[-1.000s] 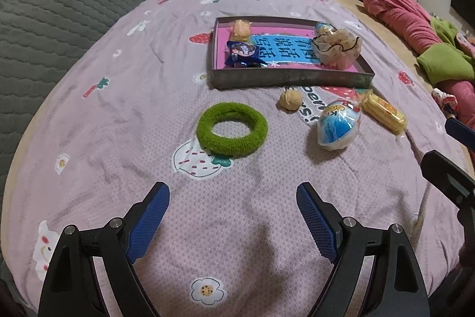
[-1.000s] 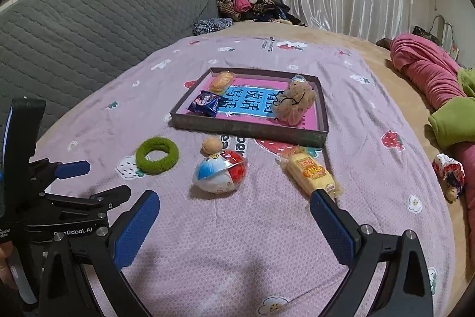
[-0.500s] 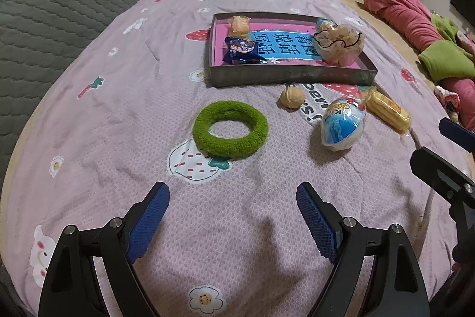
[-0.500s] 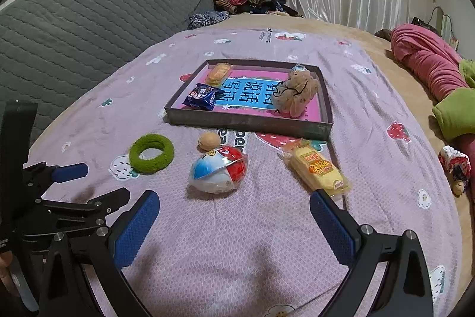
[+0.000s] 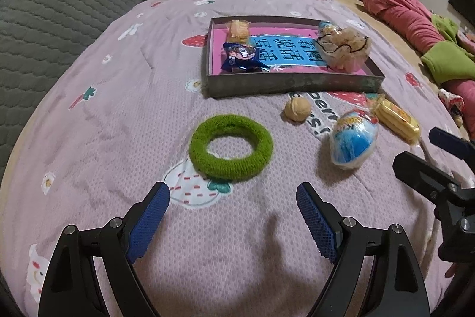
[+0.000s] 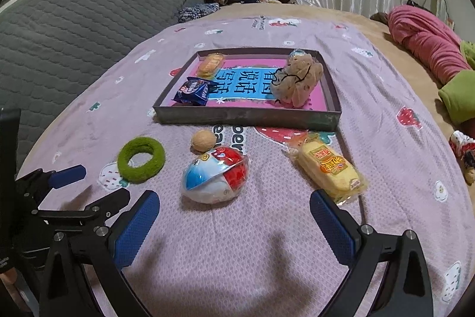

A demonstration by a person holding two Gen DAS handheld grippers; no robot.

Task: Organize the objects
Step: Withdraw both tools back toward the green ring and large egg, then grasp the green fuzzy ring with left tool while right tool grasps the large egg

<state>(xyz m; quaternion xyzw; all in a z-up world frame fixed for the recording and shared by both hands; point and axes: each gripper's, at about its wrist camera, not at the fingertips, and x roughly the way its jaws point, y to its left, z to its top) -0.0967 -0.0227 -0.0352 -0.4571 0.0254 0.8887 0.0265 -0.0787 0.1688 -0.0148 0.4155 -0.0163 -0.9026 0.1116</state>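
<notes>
We have both tools over the bed, angled down at the pink printed sheet (image 5: 118,115). Left tool (image 5: 233,205): jaws wide, nothing between the blue pads, sheet visible through the gap. Right tool (image 6: 234,211): same, jaws wide, nothing gripped.

Loose items on the sheet, all in front of the tray:
- green ring (image 5: 231,150), flat, just ahead of the left tool, lined up with its gap
- small tan ball (image 5: 297,109), between the ring and the tray's near wall, apart from both
- egg-shaped toy pack (image 6: 215,174), blue/red/white, just ahead of the right tool, very close to the ball; we can't tell if they touch
- yellow wrapped snack (image 6: 328,170), right of the egg, its near end just ahead of the right tool's right-hand finger (image 6: 331,223)

Grey shallow tray (image 5: 291,85) sits further back on the sheet, with a pink-and-blue printed card lining it. Inside: blue snack packet (image 5: 243,57) at front left, orange wrapped pastry (image 5: 237,30) behind it at back left, beige mesh puff (image 5: 346,48) on the right side.

Grey quilted cover (image 5: 59,8) at left, pink blanket (image 5: 397,14) at far right.
</notes>
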